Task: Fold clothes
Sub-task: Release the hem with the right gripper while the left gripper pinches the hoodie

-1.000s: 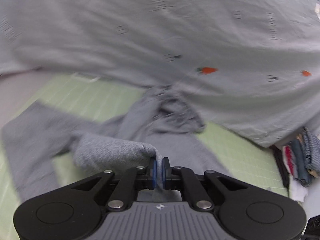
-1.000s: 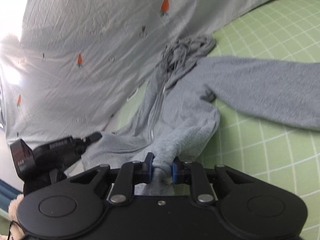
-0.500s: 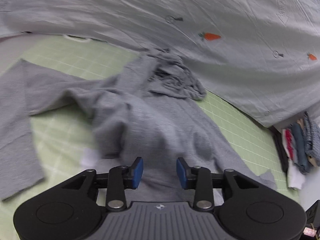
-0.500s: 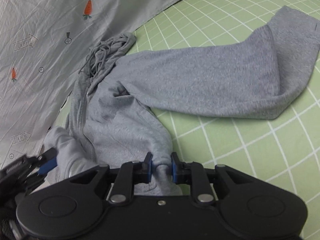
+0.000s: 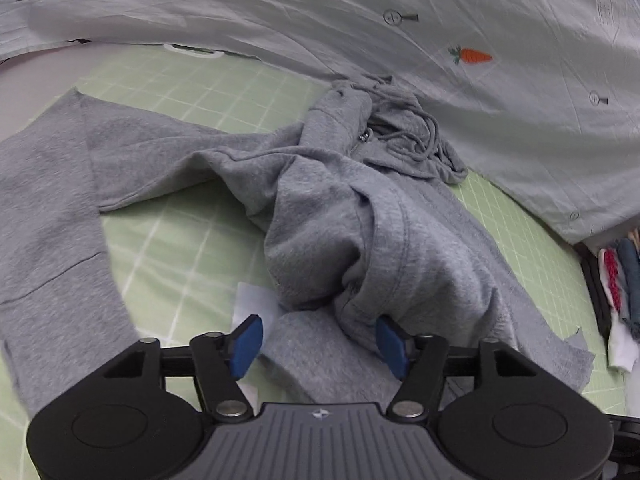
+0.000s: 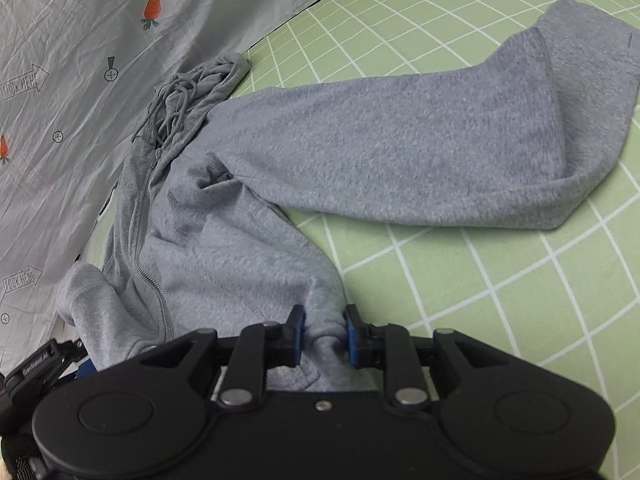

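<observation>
A grey zip-up hoodie (image 5: 360,220) lies crumpled on the green gridded mat (image 5: 180,248), hood and drawstrings toward the far sheet. One sleeve (image 6: 420,152) stretches out flat to the right in the right wrist view. My left gripper (image 5: 320,344) is open, its blue pads (image 5: 248,342) wide apart over a bunched fold of the hoodie's body, holding nothing. My right gripper (image 6: 325,336) is shut on the hoodie's bottom hem (image 6: 326,320), low against the mat. The zipper (image 6: 144,240) runs up the left. The left gripper (image 6: 44,364) shows at the lower left of the right wrist view.
A pale grey sheet (image 5: 480,100) printed with carrots hangs along the far edge of the mat. A stack of folded clothes (image 5: 616,280) sits at the right edge of the left wrist view. A small white tag (image 5: 254,300) lies on the mat by the left pad.
My left gripper let go of the hoodie and its jaws spread wide. The garment dropped onto the mat. My right gripper kept its hold on the hem and came lower.
</observation>
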